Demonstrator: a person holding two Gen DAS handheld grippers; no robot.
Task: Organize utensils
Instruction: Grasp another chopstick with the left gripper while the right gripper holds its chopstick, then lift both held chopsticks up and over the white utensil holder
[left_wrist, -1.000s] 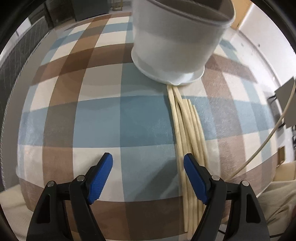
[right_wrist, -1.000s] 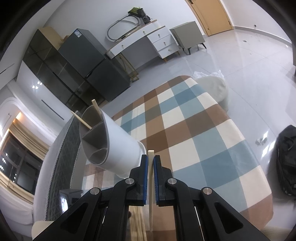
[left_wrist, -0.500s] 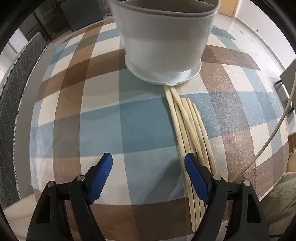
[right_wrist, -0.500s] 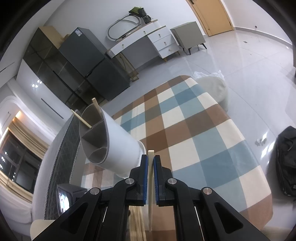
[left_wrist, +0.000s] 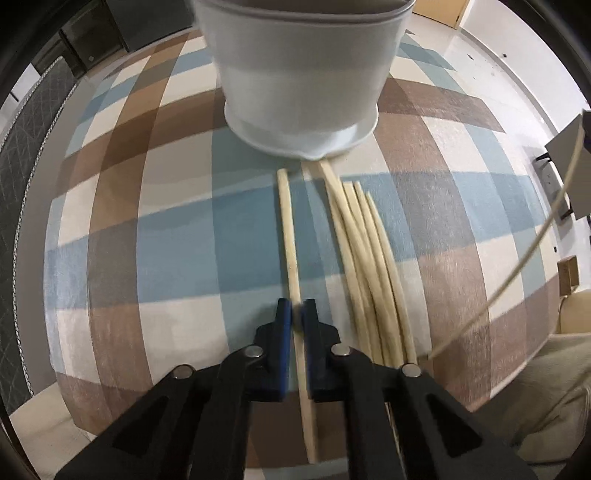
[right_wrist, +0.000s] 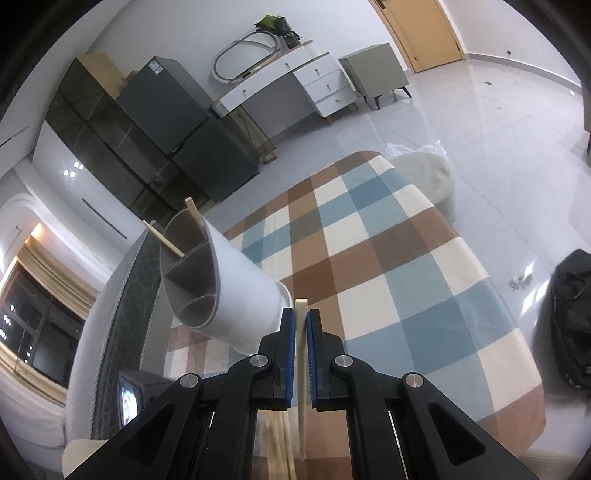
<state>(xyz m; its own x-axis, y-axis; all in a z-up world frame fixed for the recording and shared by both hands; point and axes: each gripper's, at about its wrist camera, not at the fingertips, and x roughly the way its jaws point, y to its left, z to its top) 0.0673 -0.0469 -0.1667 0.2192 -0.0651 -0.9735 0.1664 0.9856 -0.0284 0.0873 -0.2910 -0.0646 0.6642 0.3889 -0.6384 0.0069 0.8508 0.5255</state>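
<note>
A white divided utensil holder (left_wrist: 303, 85) stands on the checked tablecloth (left_wrist: 147, 229). In front of it lie several pale wooden chopsticks (left_wrist: 369, 258). One chopstick (left_wrist: 288, 229) lies apart to their left, and my left gripper (left_wrist: 296, 314) points down with its jaws closing, the blue pads pressing on this stick. My right gripper (right_wrist: 301, 314) is shut on another chopstick (right_wrist: 303, 424), held in the air right of the holder (right_wrist: 240, 295). That stick shows as a thin arc (left_wrist: 517, 273) in the left wrist view. Two chopsticks (right_wrist: 195, 218) stand in the holder's far compartment.
A quilted grey chair back (left_wrist: 22, 147) borders the table's left side. Beyond the far table edge are a pale round stool (right_wrist: 424, 173), a black bag (right_wrist: 569, 314) on the glossy floor, dark cabinets (right_wrist: 166, 122) and a white dresser (right_wrist: 314, 85).
My left gripper has gone from wide open to closed on one chopstick, which now lies apart to the left of the bundle. The right gripper and its chopstick have not moved.
</note>
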